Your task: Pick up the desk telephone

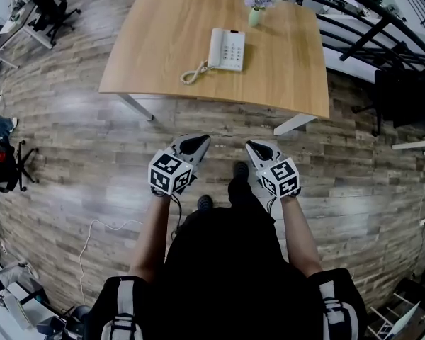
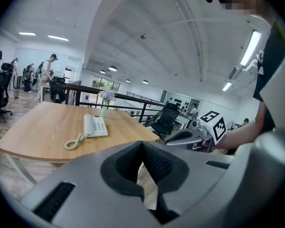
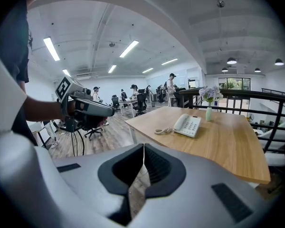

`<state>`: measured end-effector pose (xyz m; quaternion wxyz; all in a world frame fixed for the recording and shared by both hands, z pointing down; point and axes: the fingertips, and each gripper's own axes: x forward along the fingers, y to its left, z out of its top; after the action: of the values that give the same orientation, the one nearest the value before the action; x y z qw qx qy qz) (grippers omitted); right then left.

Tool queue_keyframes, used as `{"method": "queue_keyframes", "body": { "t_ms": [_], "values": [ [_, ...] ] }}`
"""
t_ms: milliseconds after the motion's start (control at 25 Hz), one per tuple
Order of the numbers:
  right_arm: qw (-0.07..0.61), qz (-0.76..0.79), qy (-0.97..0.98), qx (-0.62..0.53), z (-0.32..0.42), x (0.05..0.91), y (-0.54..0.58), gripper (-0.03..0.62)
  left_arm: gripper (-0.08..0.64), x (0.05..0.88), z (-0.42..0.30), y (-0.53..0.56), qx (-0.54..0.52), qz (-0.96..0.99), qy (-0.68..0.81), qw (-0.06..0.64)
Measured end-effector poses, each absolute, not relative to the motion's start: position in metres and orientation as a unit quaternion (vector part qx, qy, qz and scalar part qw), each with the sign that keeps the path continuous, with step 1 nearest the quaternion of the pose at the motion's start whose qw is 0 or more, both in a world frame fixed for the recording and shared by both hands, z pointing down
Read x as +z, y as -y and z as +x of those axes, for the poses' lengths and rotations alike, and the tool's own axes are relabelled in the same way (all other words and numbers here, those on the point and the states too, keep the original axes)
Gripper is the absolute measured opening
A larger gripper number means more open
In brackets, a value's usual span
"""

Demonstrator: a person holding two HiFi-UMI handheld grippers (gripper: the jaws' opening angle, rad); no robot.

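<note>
A white desk telephone (image 1: 227, 49) with a coiled cord (image 1: 193, 73) lies on the wooden table (image 1: 163, 55); it also shows in the left gripper view as the telephone (image 2: 95, 126) and in the right gripper view as the telephone (image 3: 188, 125). My left gripper (image 1: 200, 142) and right gripper (image 1: 253, 147) hang side by side over the floor, short of the table's near edge. Both are shut with nothing between the jaws: the left gripper (image 2: 143, 144) and the right gripper (image 3: 143, 148) show their pads pressed together.
A small vase of pale flowers (image 1: 257, 2) stands on the table behind the telephone. A black railing (image 1: 368, 27) runs along the right. Office chairs (image 1: 53, 9) and desks stand far left. A white cable (image 1: 92, 236) trails on the wood floor.
</note>
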<state>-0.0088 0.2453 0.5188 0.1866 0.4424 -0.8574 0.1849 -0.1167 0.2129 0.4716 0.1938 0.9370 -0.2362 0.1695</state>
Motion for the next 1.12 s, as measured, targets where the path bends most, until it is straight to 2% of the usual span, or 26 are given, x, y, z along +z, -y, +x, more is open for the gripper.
{"method": "queue_keyframes", "body": {
  "t_ms": [800, 1120],
  "values": [
    [0.183, 0.414, 0.873, 0.184, 0.033, 0.522, -0.189, 0.025, 0.021, 0.467, -0.094, -0.171, 0.169, 0.919, 0.296, 0.199],
    [0.145, 0.395, 0.886, 0.195, 0.044, 0.514, -0.165, 0.025, 0.021, 0.464, -0.080, -0.161, 0.173, 0.912, 0.318, 0.192]
  ]
}}
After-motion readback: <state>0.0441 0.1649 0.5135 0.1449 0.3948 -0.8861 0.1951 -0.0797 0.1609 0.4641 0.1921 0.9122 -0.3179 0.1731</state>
